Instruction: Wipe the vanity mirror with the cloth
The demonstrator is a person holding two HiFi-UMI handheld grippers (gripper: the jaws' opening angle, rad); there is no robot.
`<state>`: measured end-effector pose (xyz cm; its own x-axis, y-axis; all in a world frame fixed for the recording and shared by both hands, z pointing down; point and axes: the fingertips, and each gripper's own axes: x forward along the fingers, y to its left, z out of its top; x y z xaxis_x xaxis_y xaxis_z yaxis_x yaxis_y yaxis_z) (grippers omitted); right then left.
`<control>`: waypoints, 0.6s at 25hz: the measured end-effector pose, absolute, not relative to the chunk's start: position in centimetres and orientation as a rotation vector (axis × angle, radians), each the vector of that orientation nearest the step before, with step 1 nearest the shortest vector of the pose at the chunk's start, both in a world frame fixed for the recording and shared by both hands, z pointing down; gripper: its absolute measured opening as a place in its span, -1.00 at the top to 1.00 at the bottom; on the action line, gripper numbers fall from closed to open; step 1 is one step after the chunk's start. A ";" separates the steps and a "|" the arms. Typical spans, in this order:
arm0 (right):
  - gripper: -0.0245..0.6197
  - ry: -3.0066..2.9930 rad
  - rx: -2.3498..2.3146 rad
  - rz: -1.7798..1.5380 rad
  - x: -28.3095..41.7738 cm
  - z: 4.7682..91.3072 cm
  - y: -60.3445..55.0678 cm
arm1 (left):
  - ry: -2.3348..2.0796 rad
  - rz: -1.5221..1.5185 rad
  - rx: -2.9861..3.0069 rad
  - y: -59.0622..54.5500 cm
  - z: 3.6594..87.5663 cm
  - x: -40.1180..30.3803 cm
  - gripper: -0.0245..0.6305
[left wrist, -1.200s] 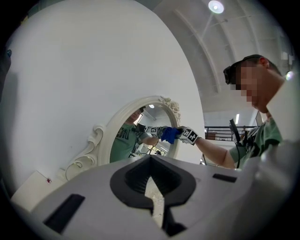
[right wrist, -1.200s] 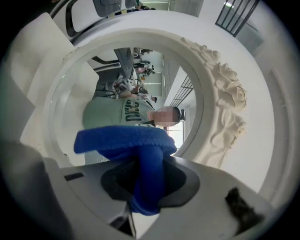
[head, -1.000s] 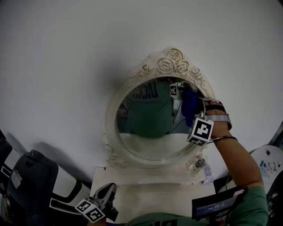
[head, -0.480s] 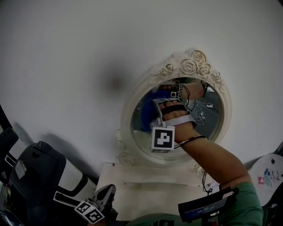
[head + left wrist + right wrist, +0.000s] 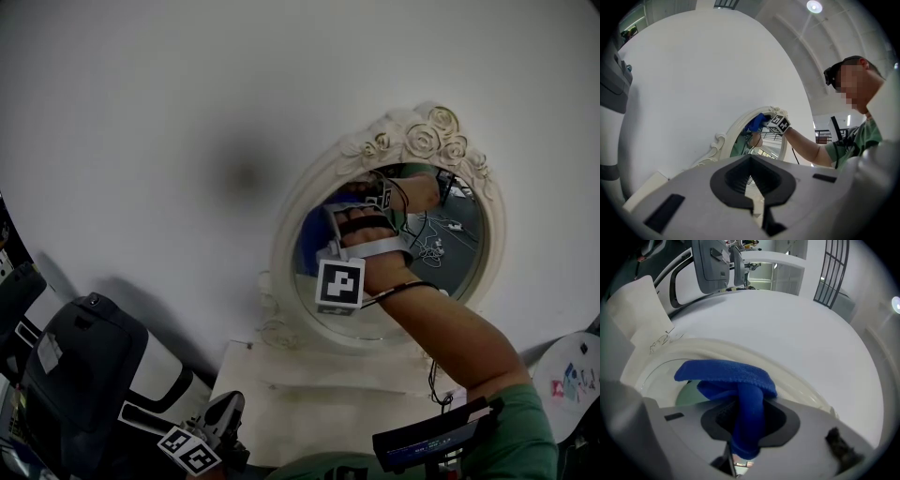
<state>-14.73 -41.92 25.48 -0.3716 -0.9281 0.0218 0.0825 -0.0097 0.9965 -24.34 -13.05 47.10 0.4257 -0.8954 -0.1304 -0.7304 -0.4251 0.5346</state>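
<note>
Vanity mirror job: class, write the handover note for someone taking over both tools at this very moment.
Right tool: shut on the blue cloth, held up at the upper left of the vanity mirror, close to its white frame. The cloth looks pressed to the mirror.
Left tool: shut, empty, low and well away from the mirror.
Done: cloth gripped and brought to the mirror; how much is wiped cannot be told.
Left: wipe across the rest of the mirror, then draw back.
</note>
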 end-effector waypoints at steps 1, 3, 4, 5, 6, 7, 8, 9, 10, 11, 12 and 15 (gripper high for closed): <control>0.60 -1.418 0.940 -1.506 -14.2 25.6 -42.1 | -1.372 -0.563 2.295 -13.3 47.0 -24.0 0.93; 0.60 -1.409 0.949 -1.491 -12.7 25.5 -42.2 | -1.349 -0.555 2.311 -13.8 46.8 -23.2 0.93; 0.60 -1.403 0.955 -1.485 -11.8 25.3 -42.2 | -1.338 -0.550 2.318 -14.1 46.8 -22.9 0.93; 0.60 -1.399 0.963 -1.478 -10.8 25.1 -42.2 | -1.327 -0.546 2.324 -14.3 46.8 -22.5 0.93; 0.60 -1.395 0.972 -1.469 -9.6 25.1 -42.2 | -1.316 -0.543 2.330 -14.6 46.7 -22.2 0.93; 0.60 -1.387 0.981 -1.455 -8.1 25.2 -42.4 | -1.304 -0.539 2.336 -14.8 46.7 -21.8 0.93; 0.60 -1.373 0.990 -1.439 -6.5 25.4 -42.6 | -1.290 -0.534 2.342 -15.1 46.7 -21.4 0.93; 0.60 -1.357 1.003 -1.423 -4.7 25.5 -42.8 | -1.275 -0.529 2.348 -15.4 46.7 -20.9 0.93; 0.60 -1.340 1.018 -1.408 -2.8 25.6 -43.0 | -1.259 -0.523 2.356 -15.7 46.7 -20.4 0.93; 0.60 -1.322 1.033 -1.392 -0.9 25.5 -43.1 | -1.243 -0.518 2.364 -16.0 46.6 -19.8 0.93; 0.60 -1.306 1.049 -1.375 1.1 25.5 -43.3 | -1.228 -0.512 2.372 -16.3 46.5 -19.2 0.93; 0.60 -1.249 1.102 -1.312 7.2 25.5 -43.7 | -1.182 -0.501 2.402 -17.2 46.2 -17.5 0.93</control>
<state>7.17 -43.66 25.47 -0.1110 -0.9937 0.0130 0.0612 0.0062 0.9981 -17.49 -17.17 46.17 0.5746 -0.8074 -0.1340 -0.6579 -0.5531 0.5111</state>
